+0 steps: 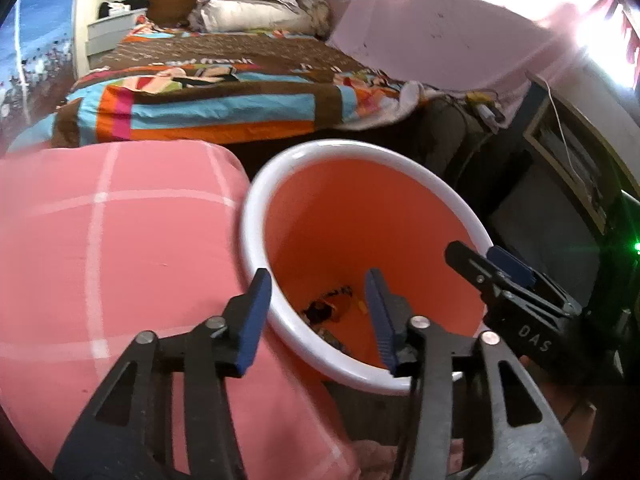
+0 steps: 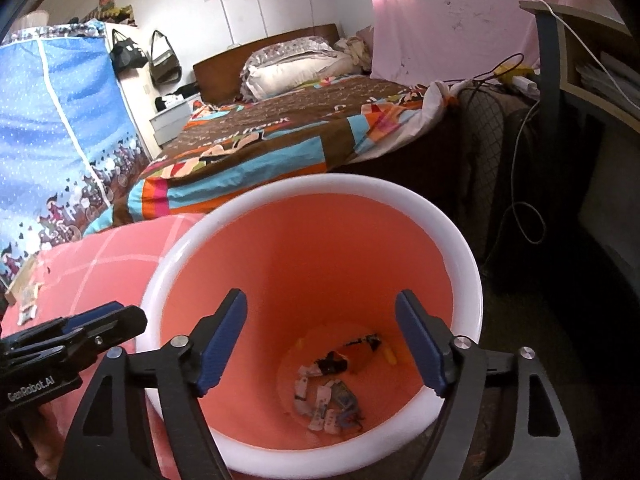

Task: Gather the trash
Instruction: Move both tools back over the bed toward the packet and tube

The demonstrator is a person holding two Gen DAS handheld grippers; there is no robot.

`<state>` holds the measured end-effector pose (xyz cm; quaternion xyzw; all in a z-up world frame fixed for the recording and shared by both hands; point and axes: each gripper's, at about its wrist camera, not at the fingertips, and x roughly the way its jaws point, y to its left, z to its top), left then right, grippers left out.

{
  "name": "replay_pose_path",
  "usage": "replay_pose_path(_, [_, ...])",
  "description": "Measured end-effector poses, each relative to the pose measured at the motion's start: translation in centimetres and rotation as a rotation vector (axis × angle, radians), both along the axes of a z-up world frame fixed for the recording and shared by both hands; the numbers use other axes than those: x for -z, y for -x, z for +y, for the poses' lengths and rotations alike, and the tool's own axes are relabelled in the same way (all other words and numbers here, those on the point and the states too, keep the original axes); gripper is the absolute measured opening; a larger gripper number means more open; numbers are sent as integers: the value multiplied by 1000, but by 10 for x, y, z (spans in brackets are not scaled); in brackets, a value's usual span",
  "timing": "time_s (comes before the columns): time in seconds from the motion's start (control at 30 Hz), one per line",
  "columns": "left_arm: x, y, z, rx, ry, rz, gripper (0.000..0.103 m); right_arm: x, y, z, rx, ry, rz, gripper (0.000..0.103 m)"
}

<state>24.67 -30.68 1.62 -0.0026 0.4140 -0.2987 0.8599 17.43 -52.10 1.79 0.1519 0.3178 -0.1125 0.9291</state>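
Note:
An orange trash bin with a white rim stands beside a pink checked cushion. Small trash pieces and dark and yellow scraps lie on its bottom; some show in the left wrist view. My left gripper is open and empty, straddling the bin's near left rim. My right gripper is open and empty, above the bin's mouth. The right gripper also shows in the left wrist view, and the left gripper in the right wrist view.
A bed with a colourful blanket lies behind the bin. A blue fabric wardrobe stands at the left. A desk with cables is at the right. Small paper scraps lie on the cushion's far left.

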Motion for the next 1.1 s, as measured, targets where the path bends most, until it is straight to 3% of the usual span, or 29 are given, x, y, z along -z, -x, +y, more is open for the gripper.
replay_pose_path(0.13, [-10, 1, 17, -55, 19, -49, 67, -9, 0, 7, -2, 8, -38, 84])
replay_pose_path(0.2, [-16, 1, 27, -83, 25, -78, 77, -14, -1, 11, -5, 14, -58, 87])
replay_pose_path(0.33, [-30, 5, 53, -160, 45, -162, 90, -25, -4, 23, -23, 29, -107, 95])
replay_pose_path(0.4, [-35, 6, 64, -189, 51, -196, 96, -31, -5, 32, -34, 37, -141, 103])
replay_pose_path(0.47, [-43, 11, 77, -233, 53, -257, 103, -39, -4, 44, -47, 45, -192, 103])
replay_pose_path(0.63, [-60, 27, 117, -332, 89, -412, 103, -57, -1, 71, -75, 71, -320, 103])
replay_pose_path(0.9, [-74, 43, 172, -456, 108, -538, 103, -81, 8, 114, -126, 103, -548, 103])
replay_pose_path(1.1, [-79, 55, 206, -532, 73, -630, 103, -90, 6, 145, -176, 111, -658, 103])
